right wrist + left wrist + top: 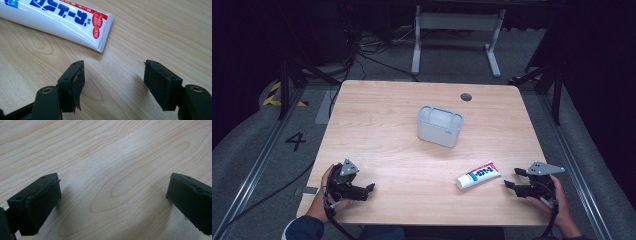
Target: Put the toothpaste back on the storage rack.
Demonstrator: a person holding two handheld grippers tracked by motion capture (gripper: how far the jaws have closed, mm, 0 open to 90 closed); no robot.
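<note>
A white toothpaste tube (478,175) with blue and red print lies flat on the wooden table (387,125), front right of centre. In the right gripper view the tube's flat crimped end (75,22) lies just beyond my jaws. My right gripper (512,178) rests near the front right edge, open and empty, a short way right of the tube. My left gripper (371,189) sits at the front left, open, with bare wood between its jaws (112,192). A pale grey rectangular holder (439,125) stands upright at the table's middle.
A round cable hole (466,97) is set in the table near the far edge. Beyond the table stand a white desk frame (457,35) and loose cables on grey carpet. A floor mark "4" (295,141) lies left of the table.
</note>
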